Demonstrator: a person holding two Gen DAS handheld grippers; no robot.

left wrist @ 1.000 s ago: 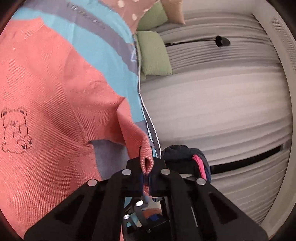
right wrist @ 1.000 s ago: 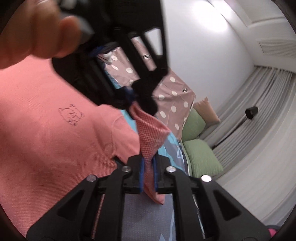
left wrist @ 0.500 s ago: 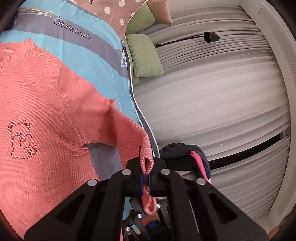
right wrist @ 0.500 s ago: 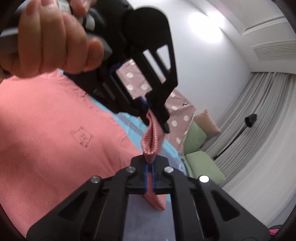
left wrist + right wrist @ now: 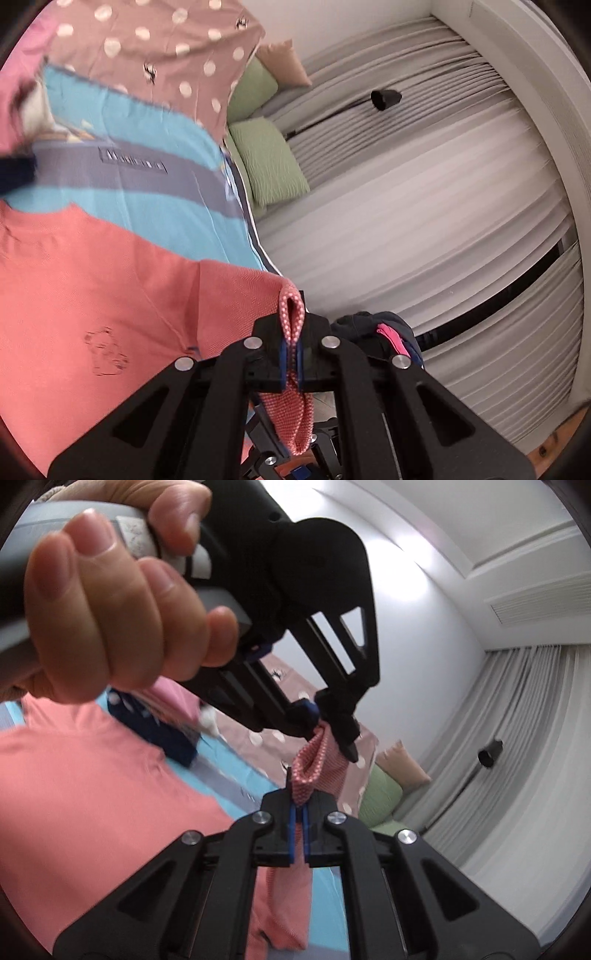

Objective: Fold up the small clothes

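- Sweater [image 5: 92, 295], coral with a small bear outline, lay spread on the blue-and-grey sheet [image 5: 147, 195], one sleeve cuff lifted clear.
- Left gripper [image 5: 291, 354] pinched that cuff between pressed-together jaws.
- Right gripper [image 5: 298, 830] was clamped on the same cuff, just beside the left.
- Hand [image 5: 110, 620] gripped the left tool's handle.
- Green pillows [image 5: 269, 162] lay beyond the sheet by the curtains [image 5: 424, 229].

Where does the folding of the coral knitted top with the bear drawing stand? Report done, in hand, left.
Done: no finished fold shows on the coral knitted top with the bear drawing; its body lies spread on the blue and grey sheet.
In hand: left gripper and right gripper are both shut on its sleeve edge, lifted.
Left: laying the sleeve across, every further fold, and the dark clothes pile.
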